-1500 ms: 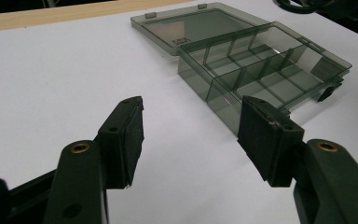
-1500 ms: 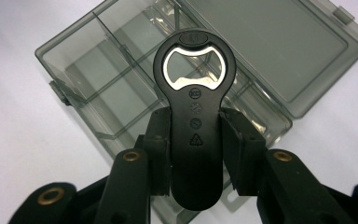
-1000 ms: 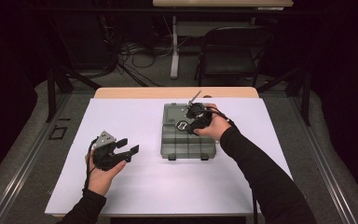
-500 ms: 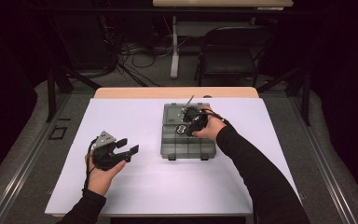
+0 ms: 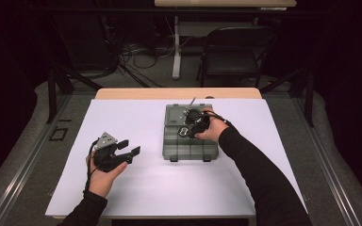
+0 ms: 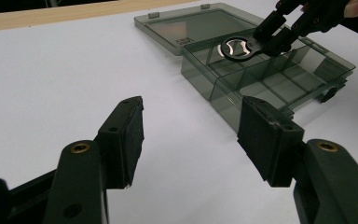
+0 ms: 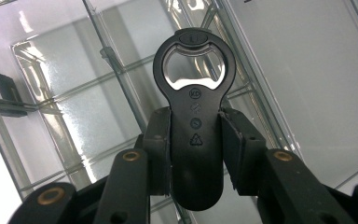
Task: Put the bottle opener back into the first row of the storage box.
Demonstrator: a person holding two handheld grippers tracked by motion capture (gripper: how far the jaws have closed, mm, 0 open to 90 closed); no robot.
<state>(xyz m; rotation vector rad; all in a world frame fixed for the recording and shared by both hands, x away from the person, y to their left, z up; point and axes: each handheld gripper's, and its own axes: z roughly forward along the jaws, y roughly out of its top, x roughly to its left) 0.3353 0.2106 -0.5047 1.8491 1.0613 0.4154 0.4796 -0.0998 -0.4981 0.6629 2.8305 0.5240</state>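
A black bottle opener (image 7: 195, 116) with a steel-lined ring is clamped by its handle in my right gripper (image 7: 195, 154). Its ring end (image 6: 236, 48) hangs over the divided tray of a smoky clear compartment box (image 5: 172, 141) whose lid (image 6: 186, 25) lies flat open at the far side. In the high view the right gripper (image 5: 188, 128) hovers over the box's middle. My left gripper (image 5: 131, 149) is held above the white table left of the box, jaws wide apart and empty, pads (image 6: 126, 140) aimed toward the box.
The white table top (image 5: 136, 188) has a wooden strip (image 5: 179, 93) along its far edge. The box's two latches (image 5: 174, 159) face the near side. A dark chair (image 5: 235, 52) and floor cables lie beyond the table.
My right gripper with the opener has shifted left and slightly nearer over the box compartments. The left gripper has stayed in place, still open.
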